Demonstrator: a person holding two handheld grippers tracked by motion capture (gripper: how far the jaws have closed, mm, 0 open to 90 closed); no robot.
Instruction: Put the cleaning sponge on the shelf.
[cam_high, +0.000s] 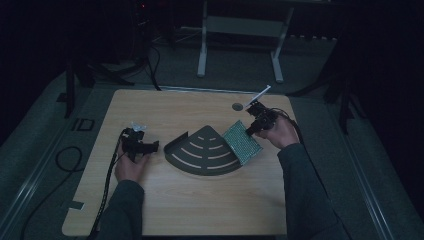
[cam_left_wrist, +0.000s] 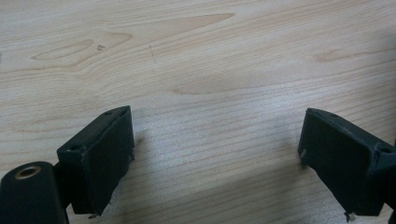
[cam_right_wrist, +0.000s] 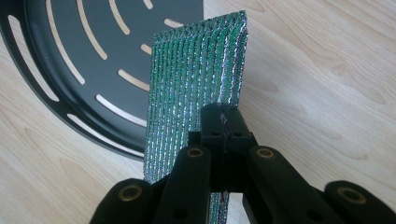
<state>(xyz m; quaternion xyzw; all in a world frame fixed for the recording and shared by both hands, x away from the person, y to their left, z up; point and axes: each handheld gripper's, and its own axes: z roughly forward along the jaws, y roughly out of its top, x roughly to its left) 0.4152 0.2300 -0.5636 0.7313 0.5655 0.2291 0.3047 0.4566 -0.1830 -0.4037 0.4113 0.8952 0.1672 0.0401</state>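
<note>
So the step in hand looks like carrying the green glittery pad (cam_high: 242, 143) over to the black fan-shaped tray (cam_high: 202, 150), or maybe lifting it off, can't be sure which. In the high view the pad sits just right of centre of the frame, tilted, its lower-left edge right against the tray's right-hand straight side. The tray itself is dead centre on the wooden table (cam_high: 165, 210), slots curving across its floor.

The right gripper (cam_right_wrist: 223, 122) has its jaws pressed together on the pad's edge. In the right gripper view you can see the pad (cam_right_wrist: 196, 74) standing up on edge from the middle of the frame, ribbed and shiny, with the tray (cam_right_wrist: 70, 56) filling the upper left behind it. Whether the pad's far edge actually touches the tray floor or hangs just above it, I can't tell from here.

The left gripper (cam_high: 141, 146) is off at the left-centre of the high view, near the tray's left corner but not touching it. In the left gripper view the left gripper (cam_left_wrist: 215, 158) is spread wide, nothing between the jaws, just bare wood grain underneath. There's also a small crinkly clear thing (cam_high: 136, 126) right behind it, too blurry to call.

My guess for the next move: if the pad is going in, the right hand needs to swing it left and lay it flat so it lands inside the rim rather than propped on the edge. The free gripper could steady the tray so it doesn't slide
</note>
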